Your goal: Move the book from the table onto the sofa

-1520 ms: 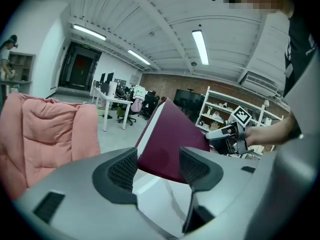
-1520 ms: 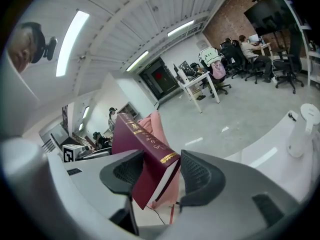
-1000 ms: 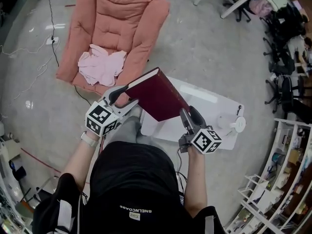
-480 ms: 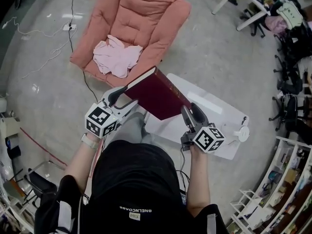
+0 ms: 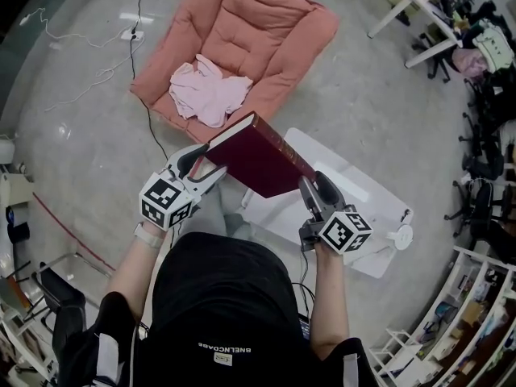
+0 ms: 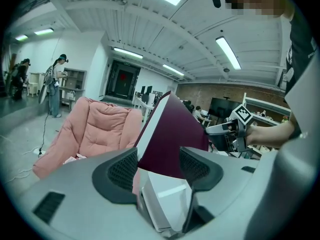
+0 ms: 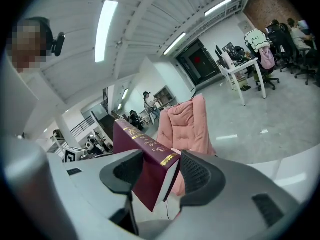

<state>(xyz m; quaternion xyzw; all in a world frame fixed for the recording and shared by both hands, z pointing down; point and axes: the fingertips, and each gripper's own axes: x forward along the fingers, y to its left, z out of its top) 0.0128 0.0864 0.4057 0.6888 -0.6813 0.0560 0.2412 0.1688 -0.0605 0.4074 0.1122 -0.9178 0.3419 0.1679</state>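
Observation:
A maroon hardback book (image 5: 260, 156) hangs tilted in the air over the near left corner of the white table (image 5: 364, 210). My left gripper (image 5: 206, 162) is shut on the book's left corner, and my right gripper (image 5: 310, 190) is shut on its lower right corner. The left gripper view has the book (image 6: 172, 139) rising from between the jaws of my left gripper (image 6: 157, 166), with the other gripper (image 6: 226, 132) beyond. In the right gripper view, the gold-lettered spine (image 7: 142, 156) sits in my right gripper (image 7: 155, 171). The pink sofa (image 5: 262, 22) lies ahead on the floor.
A crumpled pink cloth (image 5: 210, 91) lies on the sofa seat. A small white round object (image 5: 399, 234) stands at the table's right end. Cables (image 5: 97, 67) trail over the floor at left. Office chairs (image 5: 484, 135) and a white desk (image 5: 419, 6) crowd the right; shelves line the lower right.
Both grippers keep hold of the book, which stays at the same tilt. The view has swung, so the sofa and cloth now sit further right and slightly nearer.

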